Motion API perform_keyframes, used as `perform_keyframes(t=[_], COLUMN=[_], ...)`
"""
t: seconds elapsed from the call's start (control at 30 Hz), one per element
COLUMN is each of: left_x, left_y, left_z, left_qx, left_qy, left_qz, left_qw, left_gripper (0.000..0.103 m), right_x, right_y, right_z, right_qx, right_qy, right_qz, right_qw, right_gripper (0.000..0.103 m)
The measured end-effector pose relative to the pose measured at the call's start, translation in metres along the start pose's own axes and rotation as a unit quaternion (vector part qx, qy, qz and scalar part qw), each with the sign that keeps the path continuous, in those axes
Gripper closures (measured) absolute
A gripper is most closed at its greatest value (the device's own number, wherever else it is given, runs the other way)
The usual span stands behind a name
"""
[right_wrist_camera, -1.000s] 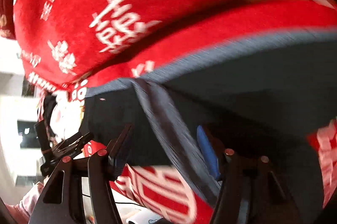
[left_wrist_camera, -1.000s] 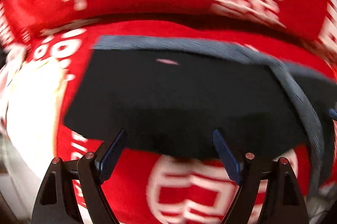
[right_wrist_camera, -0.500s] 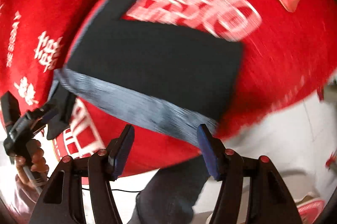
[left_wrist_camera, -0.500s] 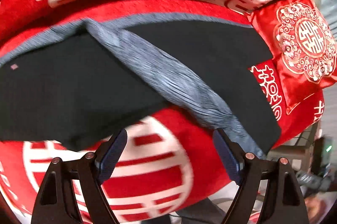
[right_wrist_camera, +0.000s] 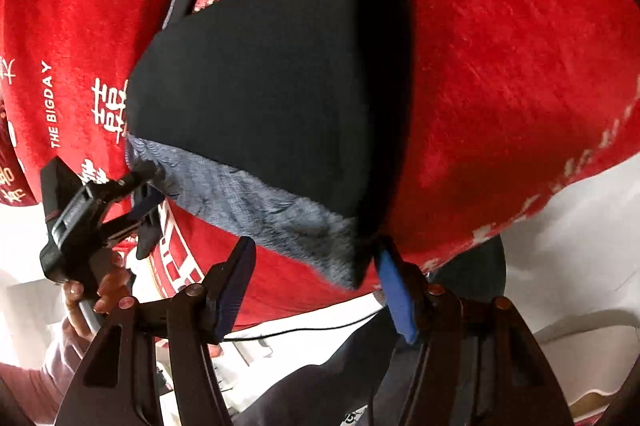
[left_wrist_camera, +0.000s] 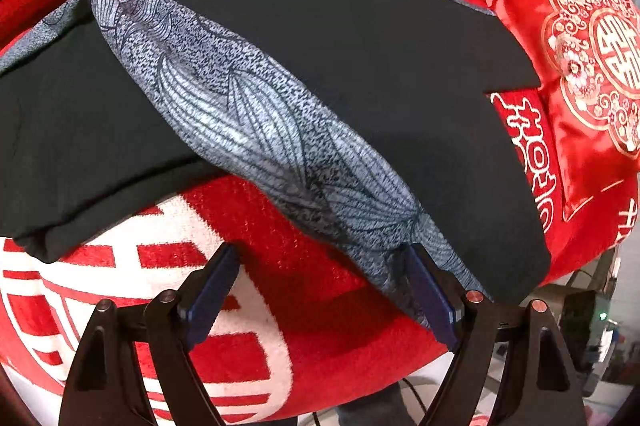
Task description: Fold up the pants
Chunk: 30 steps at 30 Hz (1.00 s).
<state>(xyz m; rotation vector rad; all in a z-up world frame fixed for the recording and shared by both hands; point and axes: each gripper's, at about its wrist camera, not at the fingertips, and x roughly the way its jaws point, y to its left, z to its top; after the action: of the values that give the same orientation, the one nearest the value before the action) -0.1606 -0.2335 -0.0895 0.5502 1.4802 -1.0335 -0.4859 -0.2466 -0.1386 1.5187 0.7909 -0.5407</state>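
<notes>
Left wrist view shows your pants spread on the red cover; the black cloth fills the middle of the frame, from the left edge across to the lower right; its long axis runs left to right, tilting down toward the lower right; a grey patterned band crosses it on the diagonal, from upper left down to lower centre-right, where its end meets the right finger; your left gripper stands wide, its blue pads well apart, the left pad over bare cover and nothing pinched between them; a red cushion sits at the right edge, just beside the black cloth.

Right wrist view has the pants as a black wedge in the centre; the broad end lies low, toward you, and it narrows toward the upper middle of the frame, so the long axis runs roughly bottom to top; the grey band edges the near side, running from the left down to the lower centre; your right gripper is wide too, with the right pad touching the band's lower corner and the left one clear of it; at the left, the left gripper meets the band's far end, though you cannot tell from here whether it pinches cloth.
</notes>
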Motion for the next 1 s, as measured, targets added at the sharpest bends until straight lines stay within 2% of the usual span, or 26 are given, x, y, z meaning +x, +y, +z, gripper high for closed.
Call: perform_keyframes(t=[0.03,0.07,0.1,0.13,0.17,0.2,0.23,0.27,0.37,0.53,0.63,0.7,0.77,0.8,0.87,0.9,0.93,0.97,1.0], left_x=[0.0,0.001,0.0,-0.001,-0.002,-0.003,-0.003,-0.005,-0.021,-0.055,-0.069,-0.083,-0.09,-0.092,-0.088,-0.085,-0.082,-0.075,-0.068], left_y=[-0.001,-0.002,0.0,0.0,-0.002,-0.005,-0.006,-0.008,-0.022,-0.038,-0.048,-0.051,-0.047,-0.04,-0.025,-0.02,-0.013,-0.005,0.003], left_z=[0.0,0.0,-0.001,-0.001,-0.001,0.0,0.002,0.004,0.014,0.053,0.091,0.118,0.138,0.146,0.152,0.151,0.149,0.145,0.141], left_qx=[-0.004,-0.009,-0.012,-0.012,-0.008,0.0,0.0,-0.005,0.003,0.007,0.018,0.032,0.034,0.028,0.007,-0.004,-0.01,-0.013,-0.021], left_qy=[-0.001,-0.001,-0.002,-0.003,-0.004,0.001,0.009,0.013,-0.005,-0.054,-0.091,-0.13,-0.15,-0.155,-0.164,-0.172,-0.173,-0.159,-0.145], left_qz=[0.001,0.001,0.0,0.002,0.002,-0.005,-0.021,-0.031,-0.031,-0.048,-0.043,-0.021,0.0,0.012,0.049,0.07,0.086,0.098,0.11], left_qw=[1.0,1.0,0.9999,0.9999,1.0,1.0,0.9997,0.9994,0.9995,0.9973,0.9947,0.9908,0.9882,0.9874,0.9852,0.9826,0.9811,0.9824,0.9831], left_gripper=[0.018,0.019,0.02,0.036,0.061,0.072,0.089,0.089,0.089,0.089,0.089,0.089,0.088,0.082,0.024,0.023,0.023,0.023,0.023], right_x=[0.002,0.002,0.004,0.005,0.001,-0.006,-0.011,-0.019,-0.05,-0.096,-0.111,-0.109,-0.102,-0.094,-0.073,-0.061,-0.048,-0.042,-0.043], right_y=[-0.004,-0.009,-0.014,-0.015,-0.011,-0.004,0.002,0.013,0.048,0.12,0.161,0.185,0.197,0.202,0.201,0.201,0.206,0.21,0.212], right_z=[0.0,0.0,0.001,0.001,0.003,0.004,0.006,0.009,0.031,0.105,0.165,0.208,0.239,0.258,0.289,0.301,0.308,0.308,0.306], right_qx=[0.011,0.023,0.038,0.045,0.047,0.04,0.03,0.015,-0.029,-0.119,-0.177,-0.207,-0.226,-0.234,-0.236,-0.241,-0.255,-0.266,-0.27], right_qy=[0.005,0.01,0.025,0.037,0.036,0.034,0.032,0.027,0.004,-0.052,-0.079,-0.086,-0.087,-0.085,-0.069,-0.064,-0.06,-0.059,-0.062], right_qz=[0.009,0.016,0.023,0.032,0.04,0.048,0.053,0.057,0.071,0.074,0.057,0.039,0.007,-0.016,-0.054,-0.083,-0.137,-0.168,-0.165], right_qw=[1.0,1.0,0.999,0.998,0.997,0.997,0.998,0.998,0.997,0.989,0.979,0.974,0.97,0.968,0.968,0.965,0.955,0.947,0.946], right_gripper=[0.04,0.054,0.072,0.093,0.094,0.095,0.095,0.095,0.095,0.095,0.095,0.095,0.095,0.095,0.09,0.09,0.082,0.072,0.071])
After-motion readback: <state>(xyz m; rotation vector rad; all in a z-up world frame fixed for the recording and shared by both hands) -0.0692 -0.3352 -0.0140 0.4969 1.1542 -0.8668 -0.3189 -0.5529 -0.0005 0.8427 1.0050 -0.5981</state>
